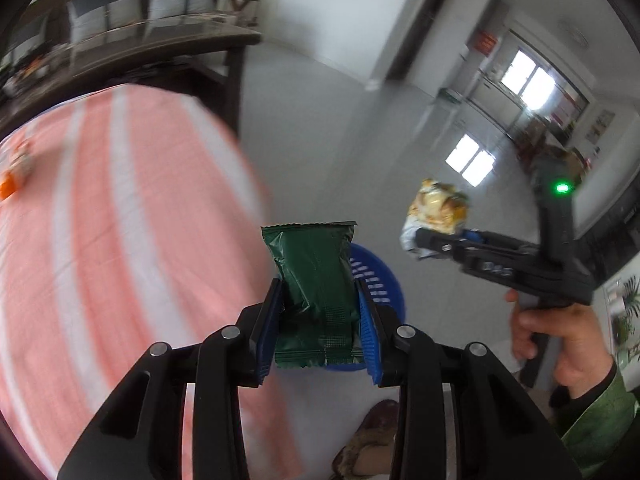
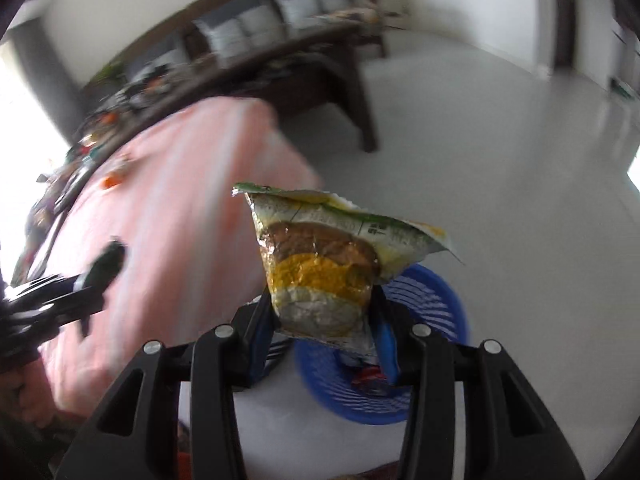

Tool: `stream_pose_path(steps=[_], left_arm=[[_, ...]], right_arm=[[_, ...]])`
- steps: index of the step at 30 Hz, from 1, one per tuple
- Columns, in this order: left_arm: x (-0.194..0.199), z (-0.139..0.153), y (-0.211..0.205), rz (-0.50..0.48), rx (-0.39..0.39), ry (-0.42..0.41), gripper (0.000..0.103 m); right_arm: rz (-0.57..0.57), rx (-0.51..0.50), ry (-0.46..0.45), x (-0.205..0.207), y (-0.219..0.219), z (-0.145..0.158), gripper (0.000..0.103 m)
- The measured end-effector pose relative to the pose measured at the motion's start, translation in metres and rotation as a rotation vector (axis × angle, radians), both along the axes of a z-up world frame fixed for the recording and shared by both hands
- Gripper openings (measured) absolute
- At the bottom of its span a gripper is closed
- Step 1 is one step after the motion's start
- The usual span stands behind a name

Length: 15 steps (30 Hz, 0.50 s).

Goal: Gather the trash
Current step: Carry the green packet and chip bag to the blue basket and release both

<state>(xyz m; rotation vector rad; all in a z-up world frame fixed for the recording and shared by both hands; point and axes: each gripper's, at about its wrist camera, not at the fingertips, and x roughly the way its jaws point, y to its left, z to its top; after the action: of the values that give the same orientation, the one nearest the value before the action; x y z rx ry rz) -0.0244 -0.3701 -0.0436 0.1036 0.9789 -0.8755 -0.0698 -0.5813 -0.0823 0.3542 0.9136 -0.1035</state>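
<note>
We've got the left gripper [image 1: 318, 300] clamping a green packet [image 1: 316, 280], right gripper [image 2: 320, 316] pinching a snack bag [image 2: 320, 268], both above the blue basket [image 2: 436, 300].

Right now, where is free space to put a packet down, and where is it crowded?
Free: the striped pink tablecloth between its floor-side edge and the orange scraps, and the pale floor beyond the blue basket. Crowded: the dark table behind, and the basket already holds wrappers.
</note>
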Motion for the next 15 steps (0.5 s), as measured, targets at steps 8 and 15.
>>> stream_pose_path(steps=[8,15], left_arm=[[0.006,-0.043,-0.082,-0.064,0.041,0.059,0.037],[0.024,-0.086,-0.13,-0.061,0.053,0.099,0.05]], right_arm=[[-0.138,0.149,0.036,-0.012,-0.059,-0.049,0.042],[-0.178,0.222,0.042,-0.006,-0.078,-0.063,0.046]])
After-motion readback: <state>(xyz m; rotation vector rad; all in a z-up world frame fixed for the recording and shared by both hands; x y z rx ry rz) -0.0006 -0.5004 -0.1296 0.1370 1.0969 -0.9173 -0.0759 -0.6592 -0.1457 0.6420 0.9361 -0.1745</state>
